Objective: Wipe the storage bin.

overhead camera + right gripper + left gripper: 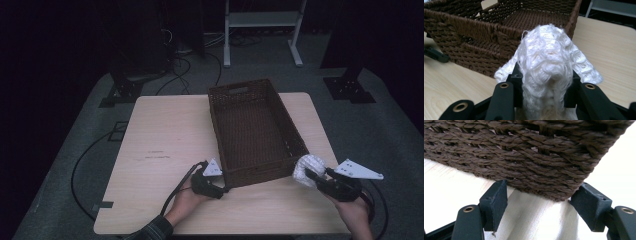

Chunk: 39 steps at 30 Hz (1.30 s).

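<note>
White cloth (pixel 546 65) | clamped in right gripper (pixel 544 82) | left gripper (pixel 539 200) jaws spread at basket (pixel 524 152) corner | no writing

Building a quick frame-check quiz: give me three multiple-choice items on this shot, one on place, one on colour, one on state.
1. Where is the left claw?
A. at the near left corner of the basket
B. inside the basket
C. at the table's far edge

2. What colour is the fluffy cloth?
A. red
B. white
C. black

3. What is the state of the right claw?
A. wide open, holding nothing
B. shut on the cloth
C. shut on the basket's rim

Answers:
1 A: its jaws flank that corner on the table in the left gripper view.
2 B: the cloth is plainly white.
3 B: the cloth bulges from between its jaws.
</note>
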Tool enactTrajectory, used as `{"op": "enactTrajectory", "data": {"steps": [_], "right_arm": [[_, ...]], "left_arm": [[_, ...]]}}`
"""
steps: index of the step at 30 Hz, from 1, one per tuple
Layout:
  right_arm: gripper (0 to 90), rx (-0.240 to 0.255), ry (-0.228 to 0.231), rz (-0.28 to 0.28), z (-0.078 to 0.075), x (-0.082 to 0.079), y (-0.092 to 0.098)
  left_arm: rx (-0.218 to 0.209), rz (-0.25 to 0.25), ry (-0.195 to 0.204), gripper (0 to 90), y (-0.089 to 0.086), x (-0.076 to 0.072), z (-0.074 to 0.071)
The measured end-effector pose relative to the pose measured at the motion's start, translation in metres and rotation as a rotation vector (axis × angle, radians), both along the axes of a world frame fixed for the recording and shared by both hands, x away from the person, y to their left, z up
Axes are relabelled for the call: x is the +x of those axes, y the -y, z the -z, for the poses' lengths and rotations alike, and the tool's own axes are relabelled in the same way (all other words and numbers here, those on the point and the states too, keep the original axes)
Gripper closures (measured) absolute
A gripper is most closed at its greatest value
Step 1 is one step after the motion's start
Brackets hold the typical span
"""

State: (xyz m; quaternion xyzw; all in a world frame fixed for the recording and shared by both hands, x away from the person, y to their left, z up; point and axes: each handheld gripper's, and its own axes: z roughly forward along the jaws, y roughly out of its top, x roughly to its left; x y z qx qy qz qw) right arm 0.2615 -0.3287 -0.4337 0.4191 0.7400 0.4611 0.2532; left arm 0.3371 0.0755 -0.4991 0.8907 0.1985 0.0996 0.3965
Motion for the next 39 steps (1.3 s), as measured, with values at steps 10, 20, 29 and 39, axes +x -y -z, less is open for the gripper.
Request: {"op": "enactTrajectory", "data": {"steps": [10,20,29,39], "right_arm": [[62.3,-0.033,-0.052,0.006,0.014,0.003,0.0],[61.8,-0.047,-0.095,0.022,0.033,0.006,-0.001],[61.8,-0.055,-0.17,0.014,0.047,0.011,-0.006],[62.0,-0.048,-0.124,0.009,0.041,0.007,-0.009]], "left_arm": [[0.0,-0.001,-0.001,28.9,0.0,0.0,0.0],[0.0,-0.001,0.0,28.9,0.0,0.0,0.0],[0.0,-0.002,0.0,28.9,0.0,0.0,0.0],[0.0,-0.002,0.0,28.9,0.0,0.0,0.0]]}}
